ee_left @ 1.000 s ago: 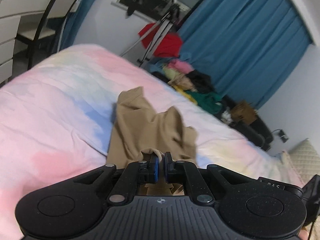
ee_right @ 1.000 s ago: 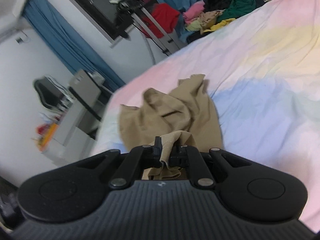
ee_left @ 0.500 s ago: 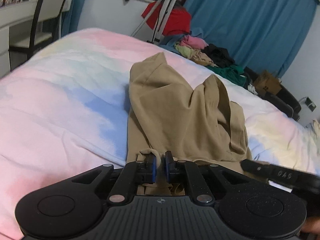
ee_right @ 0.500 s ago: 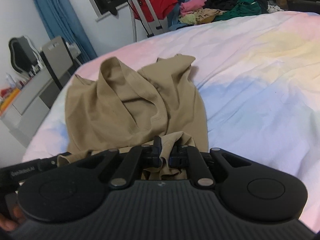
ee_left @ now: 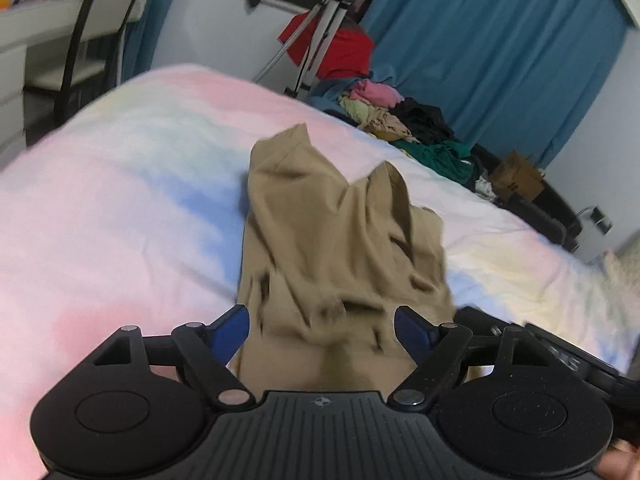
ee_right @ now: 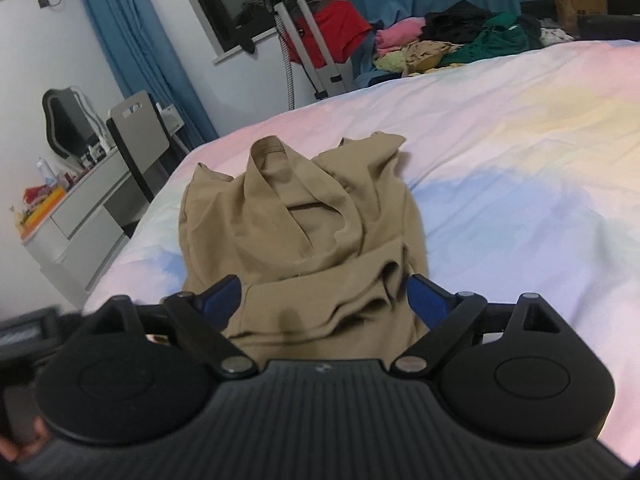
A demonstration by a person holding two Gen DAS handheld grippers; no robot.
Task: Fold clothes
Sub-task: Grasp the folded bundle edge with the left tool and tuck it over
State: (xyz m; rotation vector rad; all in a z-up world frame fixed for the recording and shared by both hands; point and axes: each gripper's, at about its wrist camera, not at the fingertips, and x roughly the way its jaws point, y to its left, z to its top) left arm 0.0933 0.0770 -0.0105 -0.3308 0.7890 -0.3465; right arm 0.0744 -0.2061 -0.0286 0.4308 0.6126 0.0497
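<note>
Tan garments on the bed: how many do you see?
1. The tan garment lies crumpled on the pastel bed cover, between the open right tongs and open left tongs. Folds may hide more.

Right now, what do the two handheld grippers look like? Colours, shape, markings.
Both match: left gripper and right gripper have matte black ribbed bodies, two round side discs, black linkage arms with silver pivot pins, blue finger pads and a small centre crosshair logo. No cables visible.

left gripper (ee_left: 322, 326) & right gripper (ee_right: 324, 296) both w/ jaws spread wide, side by side.
</note>
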